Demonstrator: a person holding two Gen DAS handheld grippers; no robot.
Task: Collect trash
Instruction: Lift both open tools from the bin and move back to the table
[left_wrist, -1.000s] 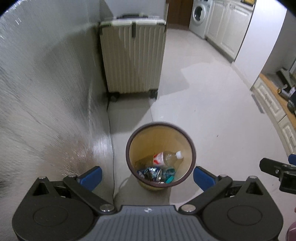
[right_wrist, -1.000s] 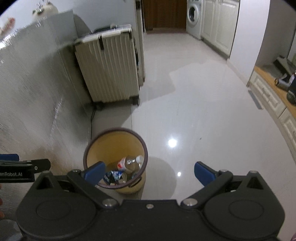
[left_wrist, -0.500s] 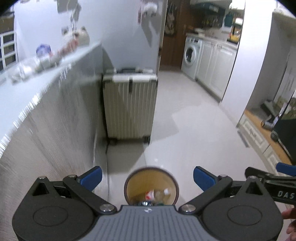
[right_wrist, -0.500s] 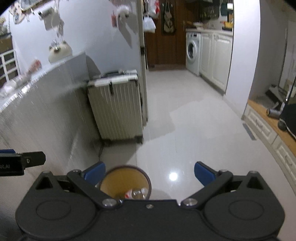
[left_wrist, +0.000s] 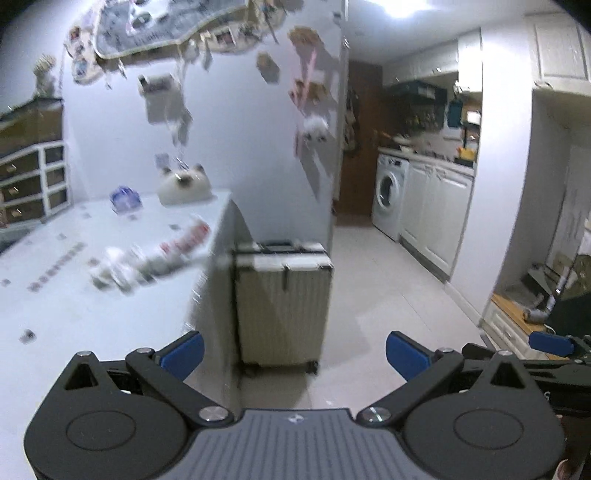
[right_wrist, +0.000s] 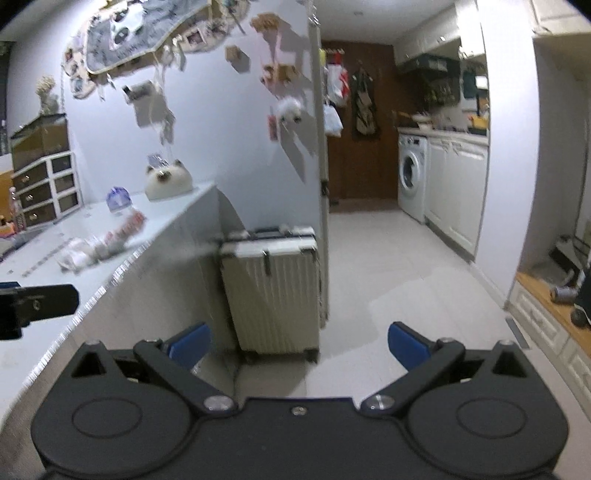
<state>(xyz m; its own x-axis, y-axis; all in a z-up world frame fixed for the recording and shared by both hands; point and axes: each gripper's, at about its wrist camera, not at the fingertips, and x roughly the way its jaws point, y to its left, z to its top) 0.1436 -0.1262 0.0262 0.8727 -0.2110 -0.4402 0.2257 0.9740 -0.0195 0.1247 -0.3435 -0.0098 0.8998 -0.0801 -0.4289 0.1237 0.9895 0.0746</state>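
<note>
Dim bluish indoor light, bright ceiling glare (left_wrist: 402, 9) at top of left view, heavy motion blur over litter on the table (left_wrist: 92, 295), wall ornaments smeared, softer blur in right view, fisheye bending at edges, black vignetted corners.

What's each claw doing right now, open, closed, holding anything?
Left claw: open, holding nothing.
Right claw: open, holding nothing.

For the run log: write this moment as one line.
left gripper: open, empty | right gripper: open, empty | blurred trash on white counter | suitcase beside counter
</note>
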